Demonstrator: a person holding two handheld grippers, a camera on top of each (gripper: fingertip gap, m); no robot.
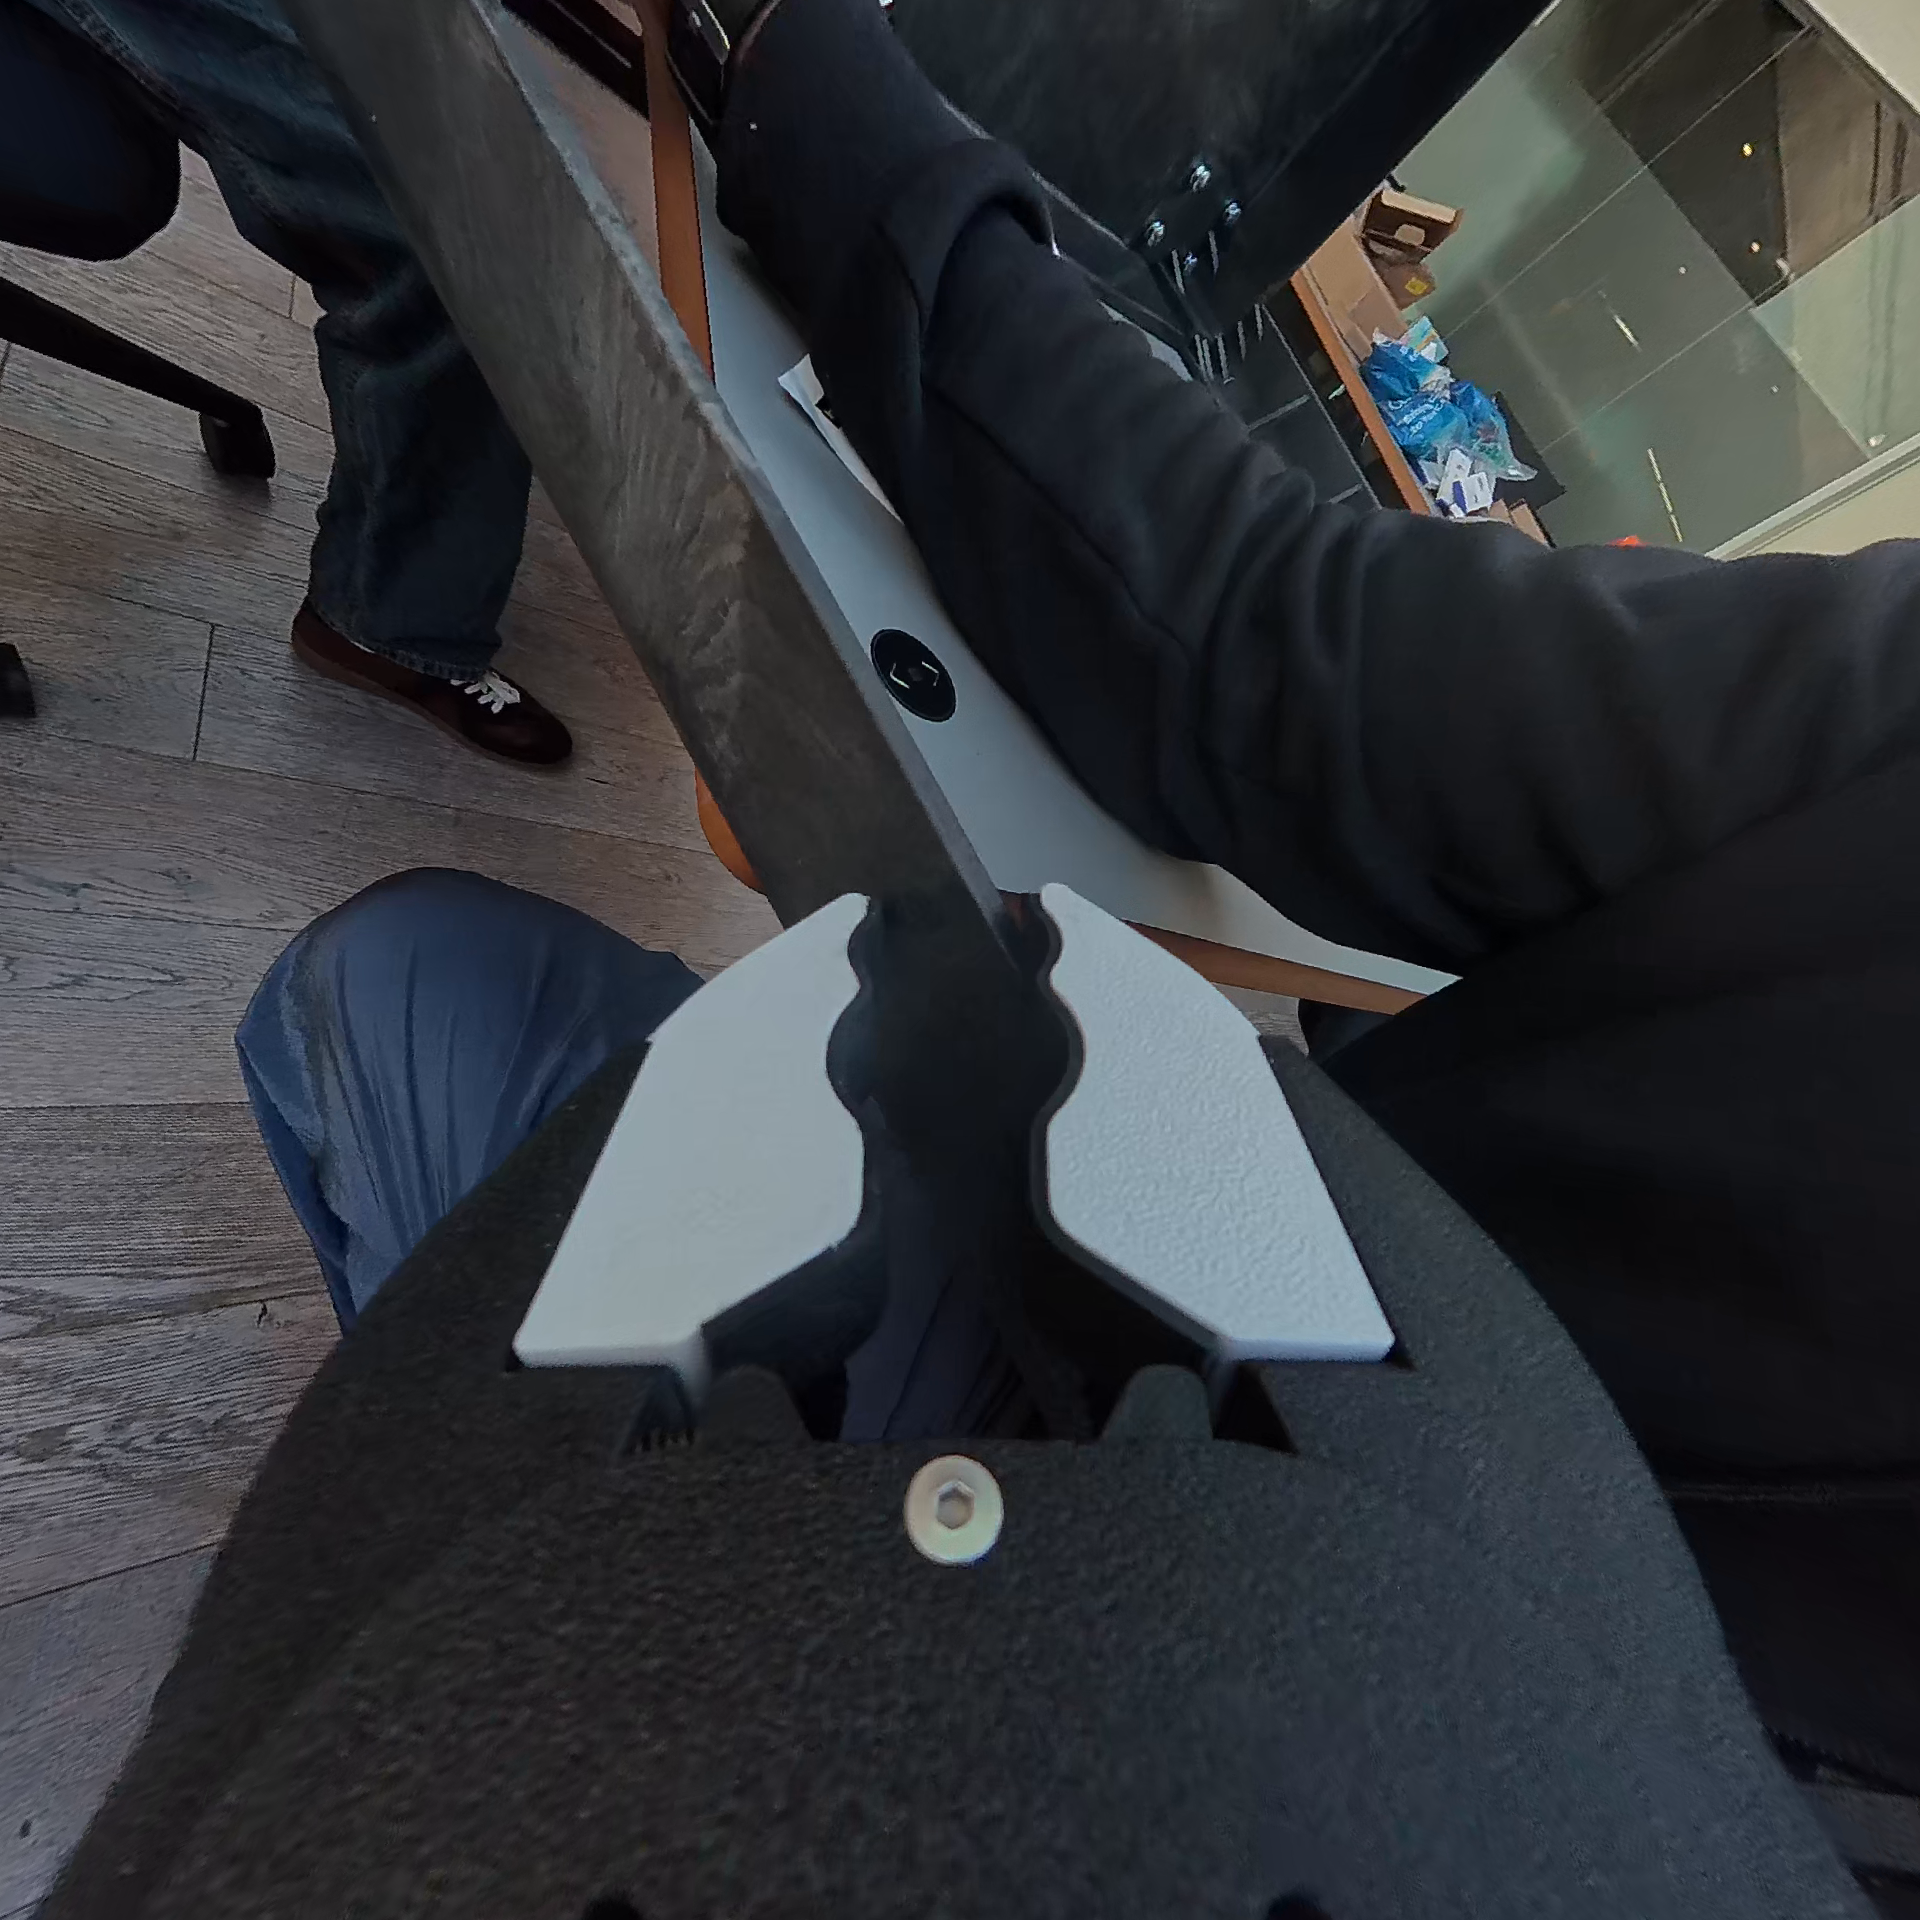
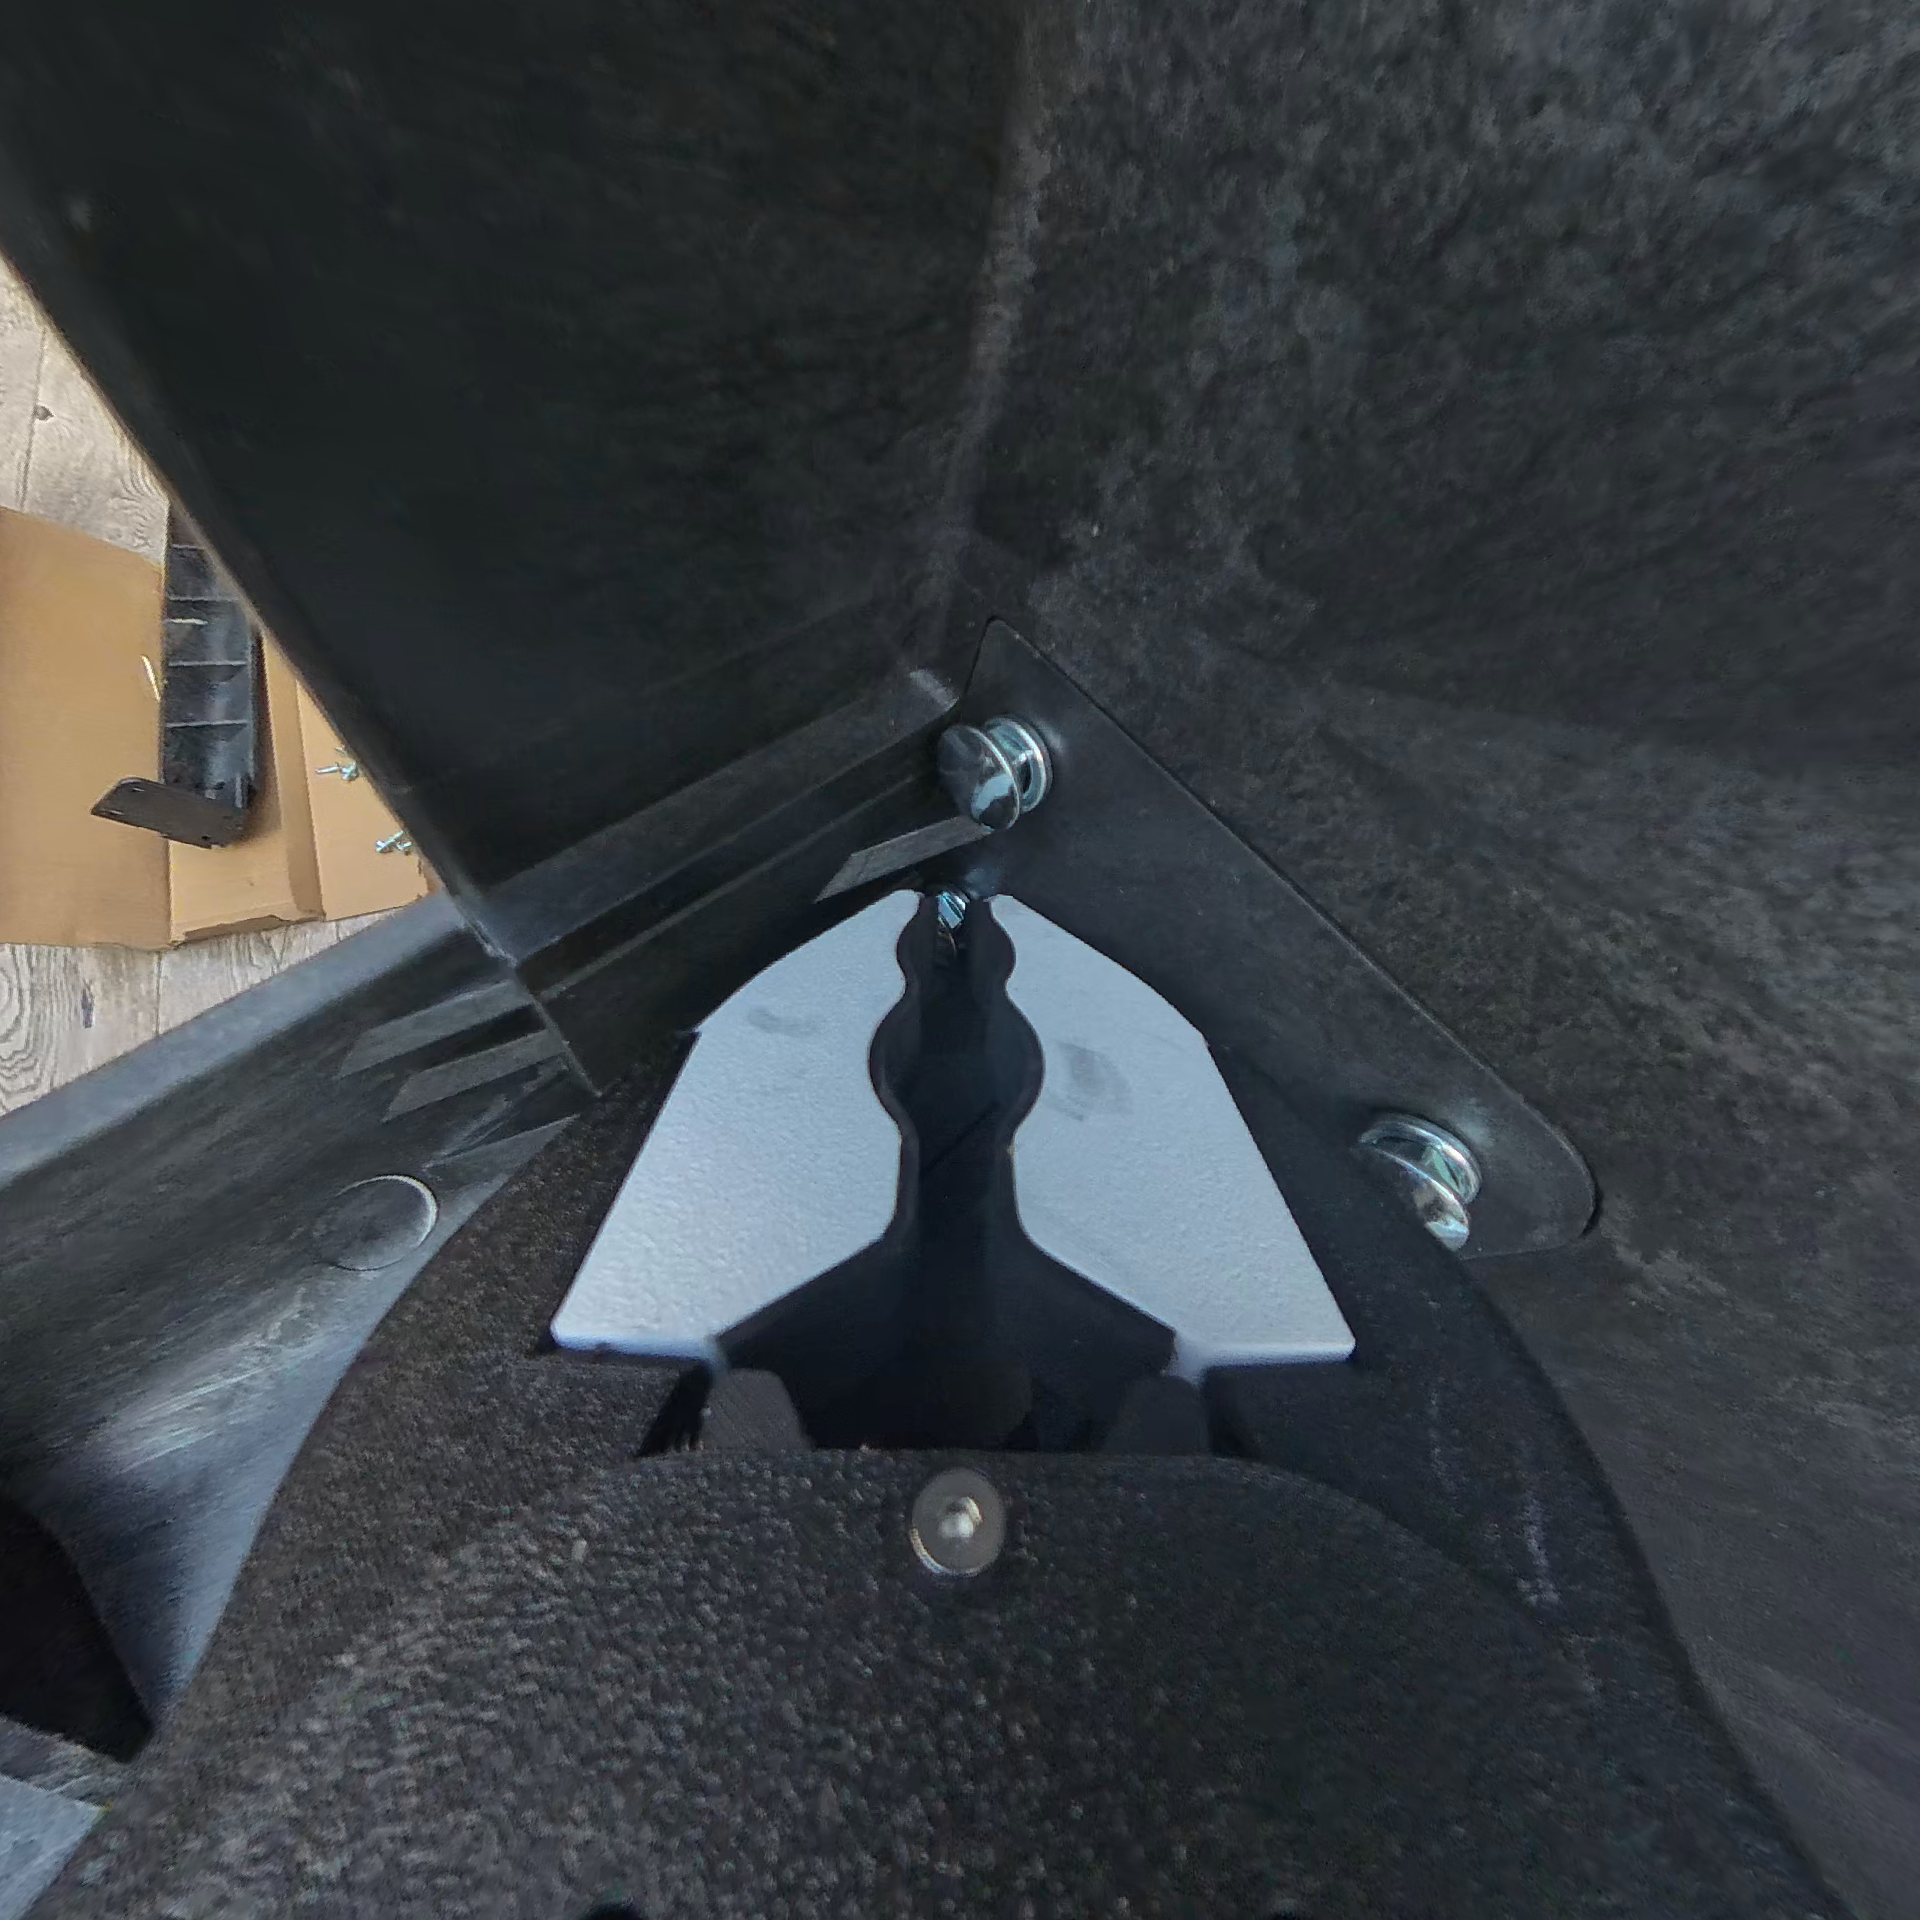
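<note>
In the left wrist view my left gripper (image 1: 951,906) is shut on the near end of a long dark grey panel (image 1: 644,468) that runs up to the top left. In the right wrist view my right gripper (image 2: 954,902) is shut on a small silver screw (image 2: 948,916). The screw's tip sits at the lower edge of a black metal bracket plate (image 2: 1226,935). Two silver screws with washers, the upper (image 2: 992,771) and the lower (image 2: 1421,1179), sit in that plate. The plate lies against black felt-like fabric (image 2: 1455,416), next to a black plastic part (image 2: 520,468).
A white table top with a wooden edge (image 1: 997,769) lies behind the panel, under a person's black sleeve (image 1: 1299,623). A knee in blue cloth (image 1: 436,1039) and another person's leg and shoe (image 1: 436,675) are on the left. Cardboard (image 2: 83,727) with loose screws and a black part lies on the floor. Tip to tip, the grippers are about 45 cm apart.
</note>
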